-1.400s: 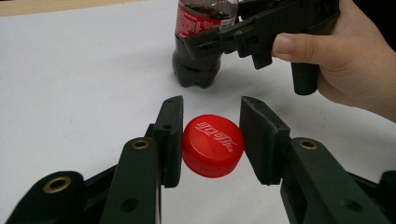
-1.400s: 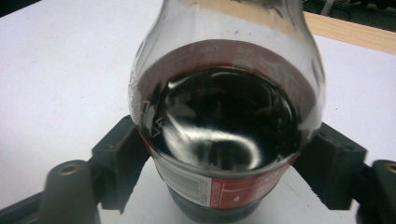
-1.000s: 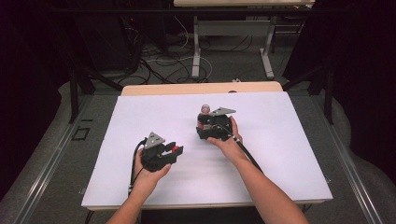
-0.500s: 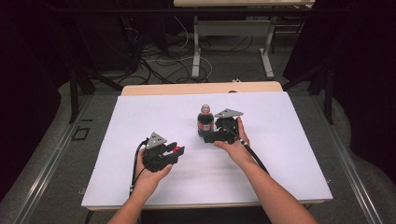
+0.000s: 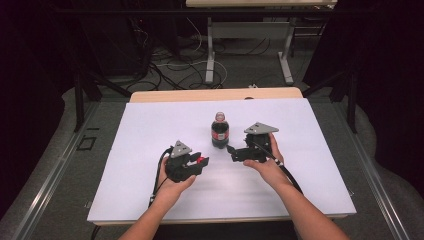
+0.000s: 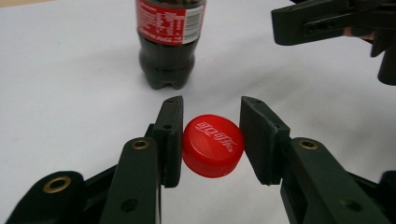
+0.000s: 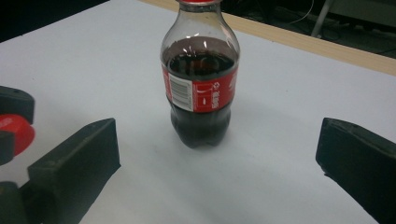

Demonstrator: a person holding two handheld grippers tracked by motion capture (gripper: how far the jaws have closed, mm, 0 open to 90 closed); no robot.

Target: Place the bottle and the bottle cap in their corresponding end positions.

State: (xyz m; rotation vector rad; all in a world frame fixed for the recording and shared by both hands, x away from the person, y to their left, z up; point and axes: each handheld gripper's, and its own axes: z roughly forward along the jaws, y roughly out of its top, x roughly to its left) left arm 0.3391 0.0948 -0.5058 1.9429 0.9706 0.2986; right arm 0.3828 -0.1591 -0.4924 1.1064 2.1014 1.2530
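On the white table (image 5: 150, 150), the left gripper (image 6: 210, 140) pinches a red cap (image 6: 213, 145) by its rim, kept ready for the cola bottle (image 5: 220, 131) standing upright mid-table; just beside it, the right gripper (image 7: 215, 154) is spread wide, seemingly to steady that bottle.

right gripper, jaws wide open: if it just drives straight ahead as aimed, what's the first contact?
Most likely the cola bottle. In the right gripper view it stands upright, roughly centred between the open jaws of the right gripper, with bare white table before it. How far off is unclear.
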